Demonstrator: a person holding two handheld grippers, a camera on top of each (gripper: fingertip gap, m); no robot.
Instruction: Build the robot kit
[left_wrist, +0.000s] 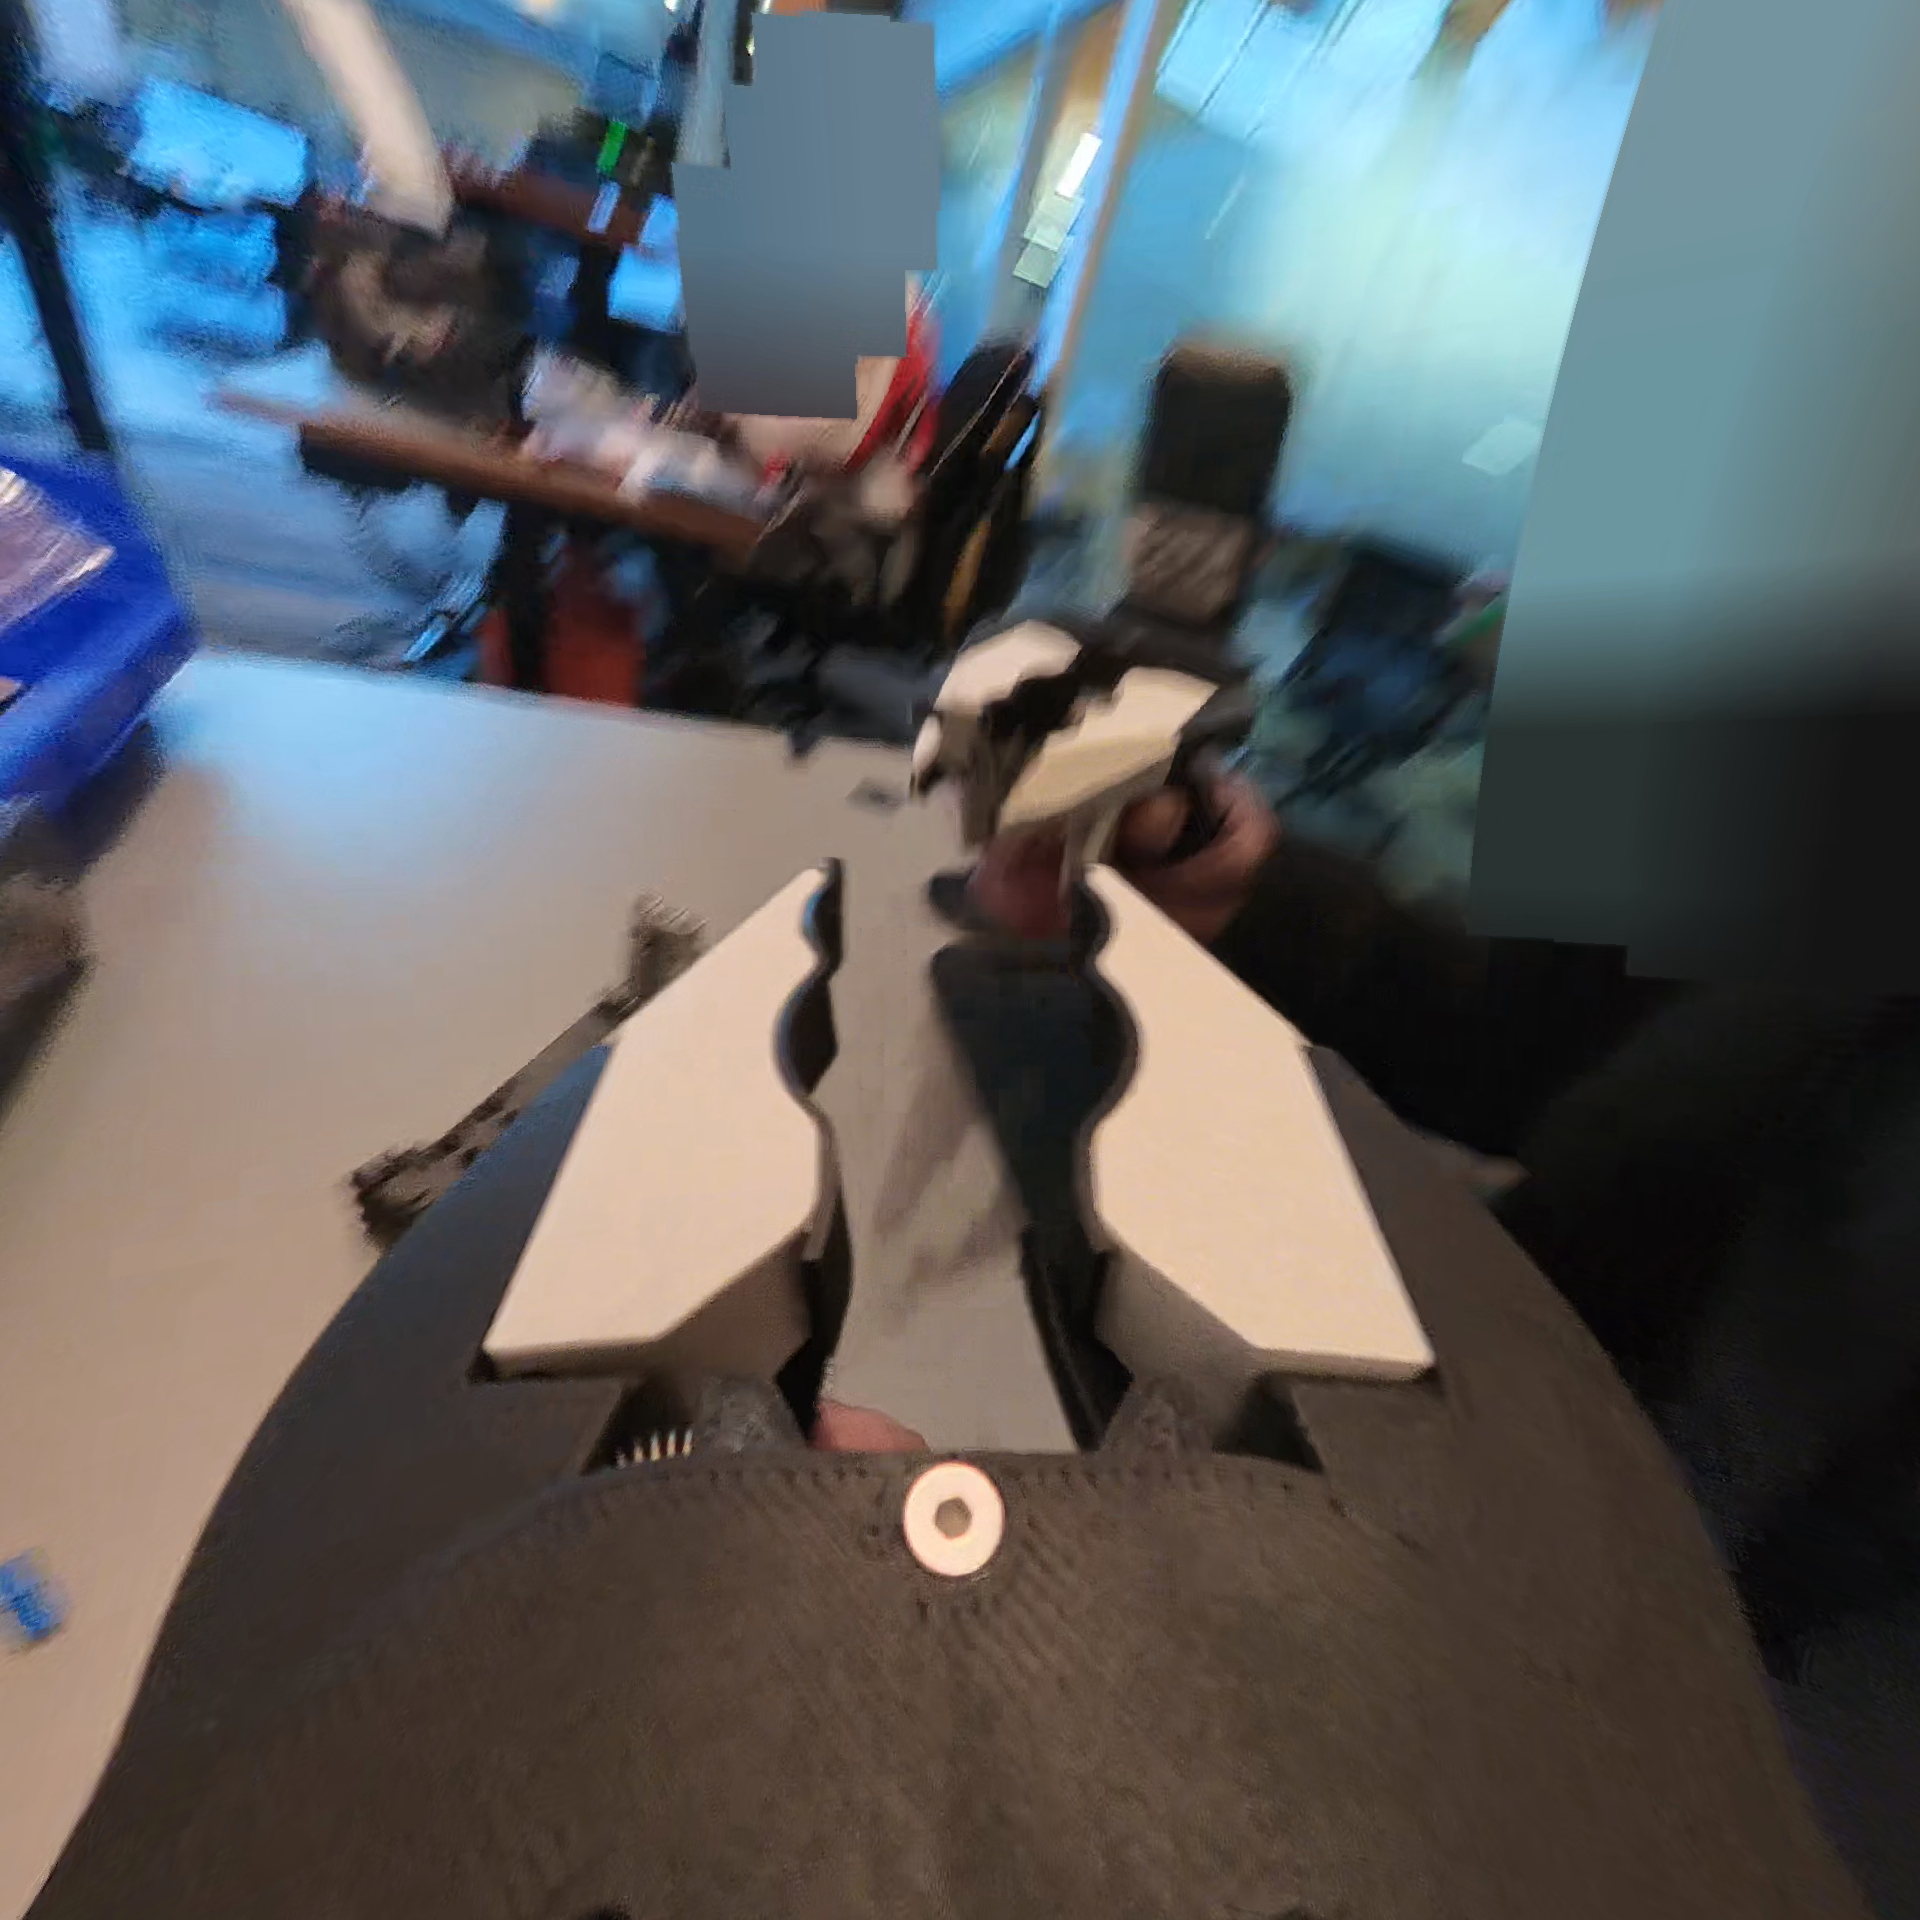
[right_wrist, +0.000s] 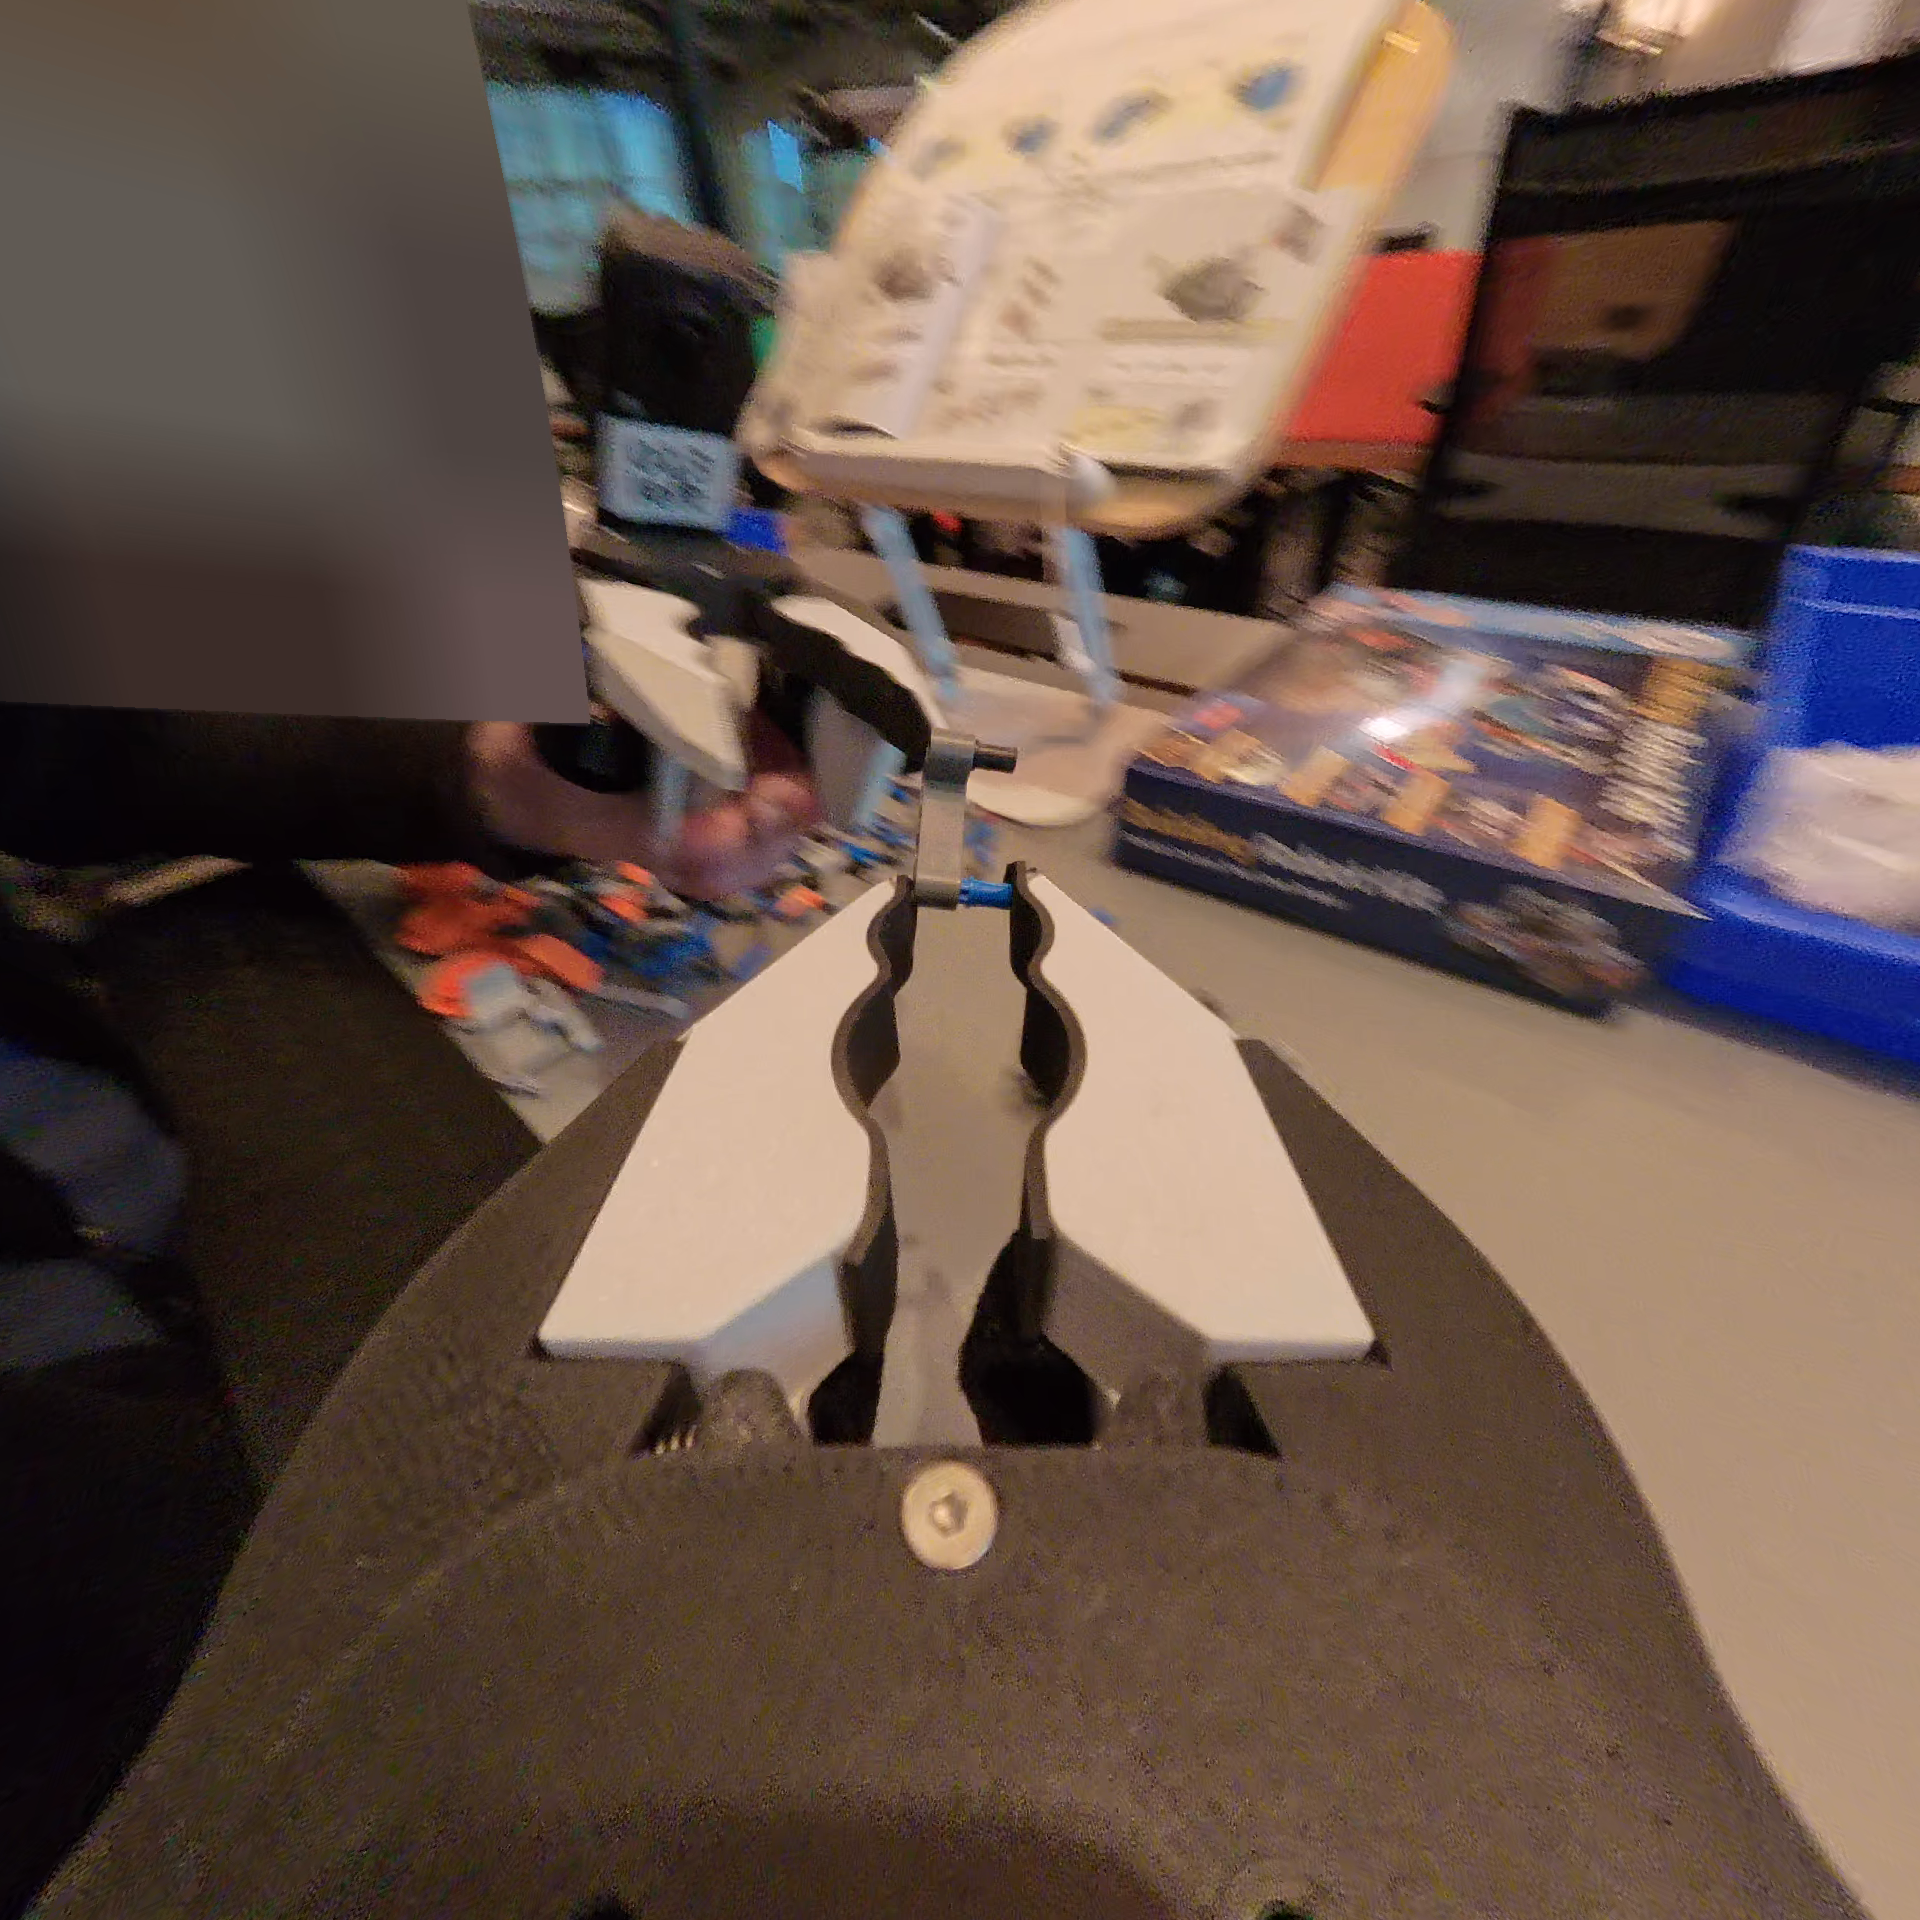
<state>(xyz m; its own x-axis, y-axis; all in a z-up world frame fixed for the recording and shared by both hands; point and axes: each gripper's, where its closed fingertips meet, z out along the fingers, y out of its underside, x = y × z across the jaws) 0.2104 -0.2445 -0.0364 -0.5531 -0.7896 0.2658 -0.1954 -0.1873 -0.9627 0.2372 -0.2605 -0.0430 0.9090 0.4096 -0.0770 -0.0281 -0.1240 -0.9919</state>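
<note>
While your right gripper (right_wrist: 961, 894) pinches a grey pinned beam (right_wrist: 943, 831) at its tips, your left gripper (left_wrist: 961, 899) gapes empty, nothing yet joined.

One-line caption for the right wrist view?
Right gripper pinching a grey beam's blue pin above the table.

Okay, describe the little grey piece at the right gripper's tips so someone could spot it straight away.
Start at the grey table, in front of the dark printed box. The right hand-held gripper pinches a blue pin through the grey beam, which stands upright. Unlike the orange and blue loose parts lying flat to its left, it is lifted.
</note>
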